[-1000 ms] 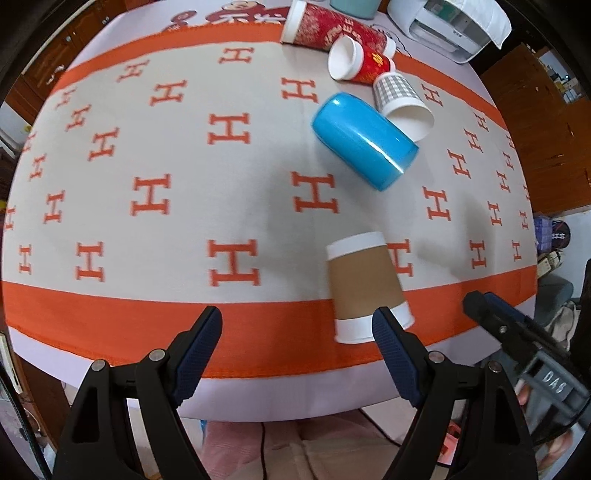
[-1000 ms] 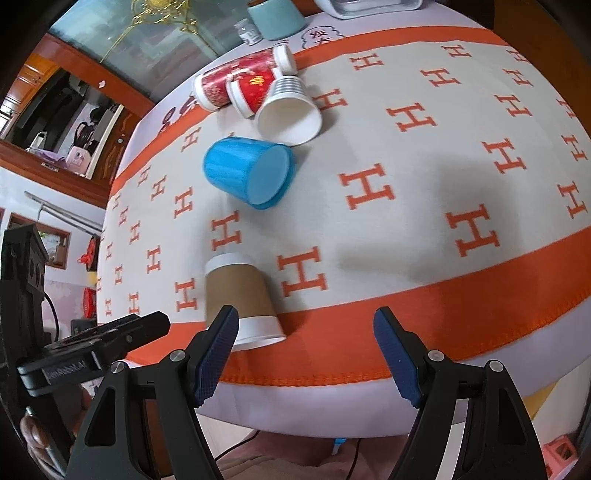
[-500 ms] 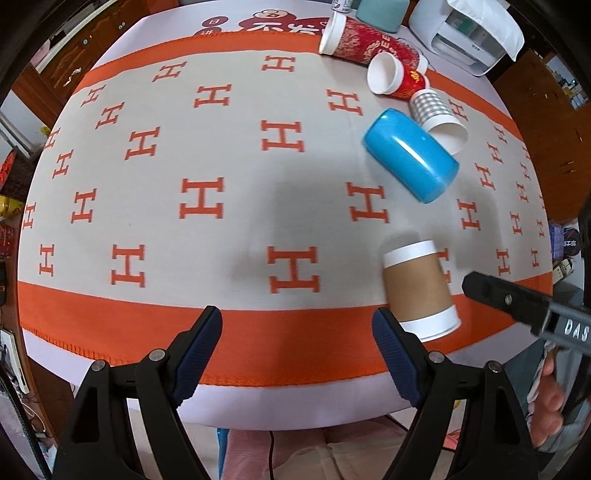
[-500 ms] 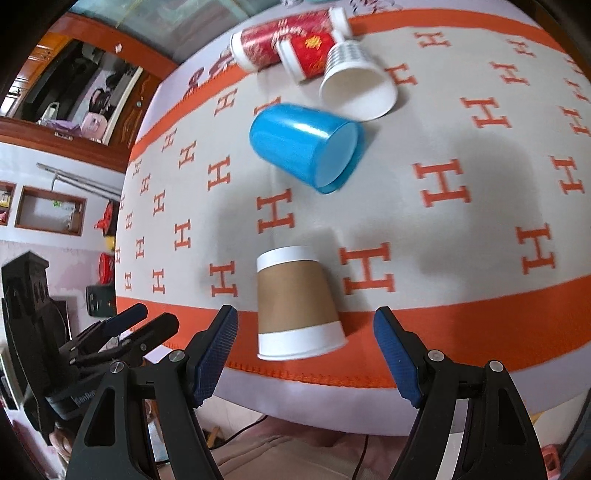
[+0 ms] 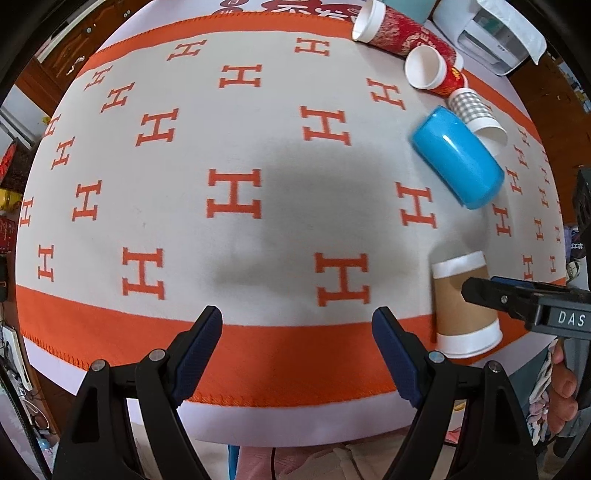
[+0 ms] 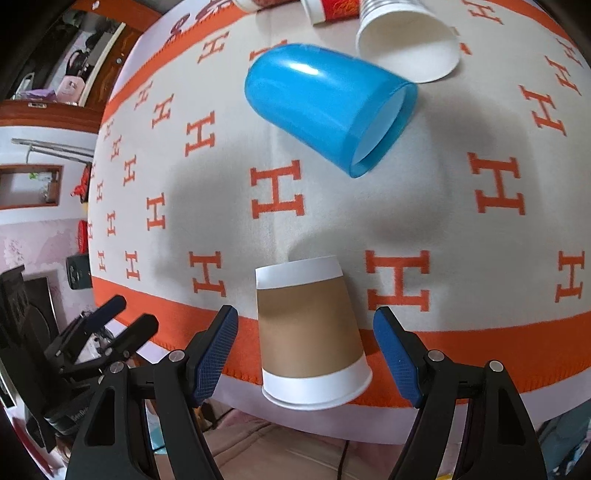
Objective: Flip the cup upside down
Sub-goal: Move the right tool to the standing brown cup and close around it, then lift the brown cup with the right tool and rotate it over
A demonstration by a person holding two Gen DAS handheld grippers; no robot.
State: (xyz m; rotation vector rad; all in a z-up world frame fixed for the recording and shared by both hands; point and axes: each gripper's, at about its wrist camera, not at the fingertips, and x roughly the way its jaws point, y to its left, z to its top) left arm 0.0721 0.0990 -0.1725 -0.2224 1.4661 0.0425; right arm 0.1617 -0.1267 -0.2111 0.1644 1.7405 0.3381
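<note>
A brown paper cup with white bands (image 6: pixel 308 332) lies on its side near the table's front edge, its wide mouth toward me. It also shows in the left wrist view (image 5: pixel 463 301). My right gripper (image 6: pixel 306 354) is open, its fingers on either side of the cup without touching it. My left gripper (image 5: pixel 297 345) is open and empty over bare cloth, left of the cup. The right gripper's tip (image 5: pixel 517 299) shows in the left wrist view, over the cup.
A blue plastic cup (image 6: pixel 325 103) lies on its side behind the brown cup. A white checked cup (image 6: pixel 404 40) and two red paper cups (image 5: pixel 428 70) lie further back. A white device (image 5: pixel 495 33) stands at the far right corner. The orange-bordered tablecloth edge (image 5: pixel 280 380) is close.
My right gripper has moved forward and to the left, so the brown cup now lies between its fingers. My left gripper has shifted left, away from the cup.
</note>
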